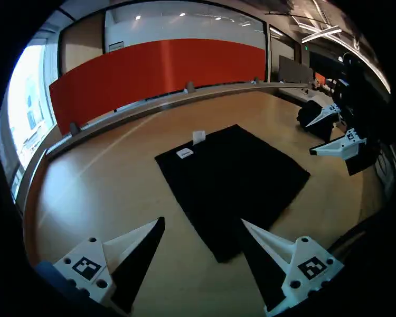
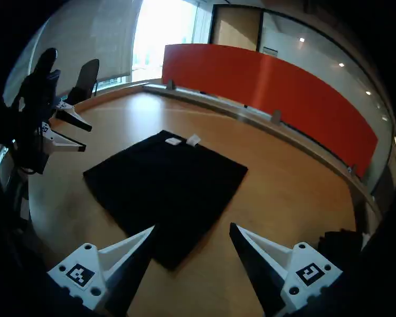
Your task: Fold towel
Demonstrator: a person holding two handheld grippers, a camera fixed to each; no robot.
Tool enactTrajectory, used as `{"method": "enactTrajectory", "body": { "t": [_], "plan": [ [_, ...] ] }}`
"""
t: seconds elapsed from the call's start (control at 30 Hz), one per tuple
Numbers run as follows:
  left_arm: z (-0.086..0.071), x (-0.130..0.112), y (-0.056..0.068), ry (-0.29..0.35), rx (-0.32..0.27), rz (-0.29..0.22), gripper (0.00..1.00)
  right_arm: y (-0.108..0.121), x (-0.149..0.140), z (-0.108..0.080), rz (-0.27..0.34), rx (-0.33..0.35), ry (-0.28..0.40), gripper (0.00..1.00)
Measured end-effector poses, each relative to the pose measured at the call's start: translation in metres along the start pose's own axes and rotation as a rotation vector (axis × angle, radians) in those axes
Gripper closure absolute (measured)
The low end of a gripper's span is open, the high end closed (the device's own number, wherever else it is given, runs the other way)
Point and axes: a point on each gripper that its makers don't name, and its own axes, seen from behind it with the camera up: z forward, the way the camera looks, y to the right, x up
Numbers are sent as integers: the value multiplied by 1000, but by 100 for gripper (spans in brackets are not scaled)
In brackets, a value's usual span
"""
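I'm in an office, at a long wooden desk (image 1: 92,179) backed by a red divider screen (image 1: 156,74), with glass-walled rooms (image 1: 187,29) behind, strip lights (image 1: 320,34) overhead, a bright window (image 2: 163,31) and a dark chair (image 2: 87,79).

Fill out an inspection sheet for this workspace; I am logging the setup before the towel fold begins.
Surface: light brown wooden table.
Job's things: black towel spread flat on the table, with two white tags at its far edge.
Clutter: a dark shape by the table's edge, too unclear to name.
Grippers: left gripper open; right gripper open. Each hovers at a near corner of the towel and holds nothing.
Cables: nothing seen.
Surroundings: orange partition along the table's far side, a bright window, a chair.
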Motion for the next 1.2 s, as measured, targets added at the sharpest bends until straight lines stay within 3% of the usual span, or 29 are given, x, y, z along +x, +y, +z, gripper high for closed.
{"method": "enactTrajectory", "body": {
  "t": [0.47,0.87,1.2],
  "plan": [
    [20,-35,19,-98,-41,34,4,-16,-39,17,-27,59,-88,0],
    [25,-57,27,-180,-65,34,4,-25,-60,22,-42,107,-151,4],
    [26,-72,41,-247,-108,52,5,-27,-64,27,-47,119,-172,10]
  ]
}}
